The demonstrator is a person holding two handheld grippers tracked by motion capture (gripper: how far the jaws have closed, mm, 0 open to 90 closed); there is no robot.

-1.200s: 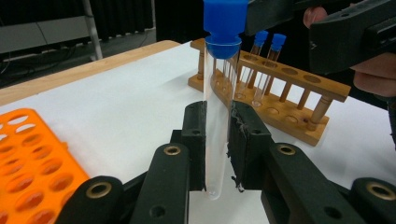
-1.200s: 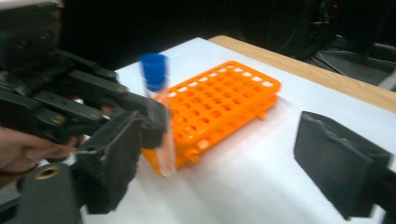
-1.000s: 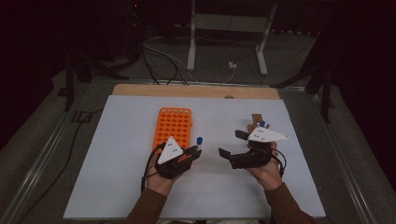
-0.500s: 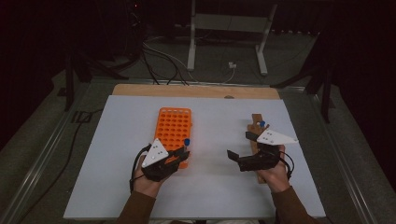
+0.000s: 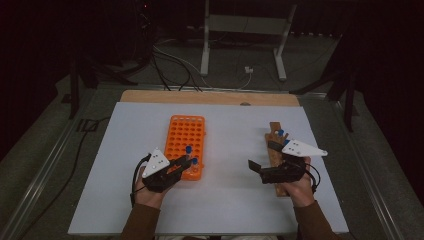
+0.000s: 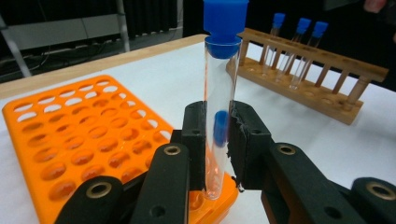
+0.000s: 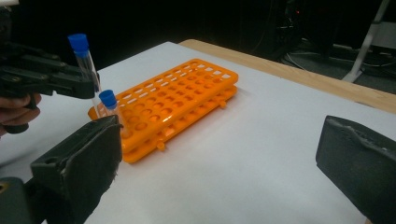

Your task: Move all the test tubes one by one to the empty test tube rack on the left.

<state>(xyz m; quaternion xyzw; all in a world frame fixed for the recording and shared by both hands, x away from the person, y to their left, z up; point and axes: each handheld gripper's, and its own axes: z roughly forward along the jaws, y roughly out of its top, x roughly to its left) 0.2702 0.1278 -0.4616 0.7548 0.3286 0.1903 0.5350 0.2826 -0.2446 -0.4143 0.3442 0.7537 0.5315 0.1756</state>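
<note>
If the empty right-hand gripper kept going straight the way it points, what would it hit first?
Probably the orange rack: the right gripper, fingers apart, points across bare white table toward it. Depth is hard to judge.

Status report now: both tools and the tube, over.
Left tool shut on capped tube, above orange rack near corner. Right tool open, empty. One tube already seated beside.

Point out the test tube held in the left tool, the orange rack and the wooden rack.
test tube (image 6: 219, 93), left gripper view, glass wall
orange rack (image 5: 184, 136), high view, holed top
wooden rack (image 6: 327, 59), left gripper view, top rail
</note>
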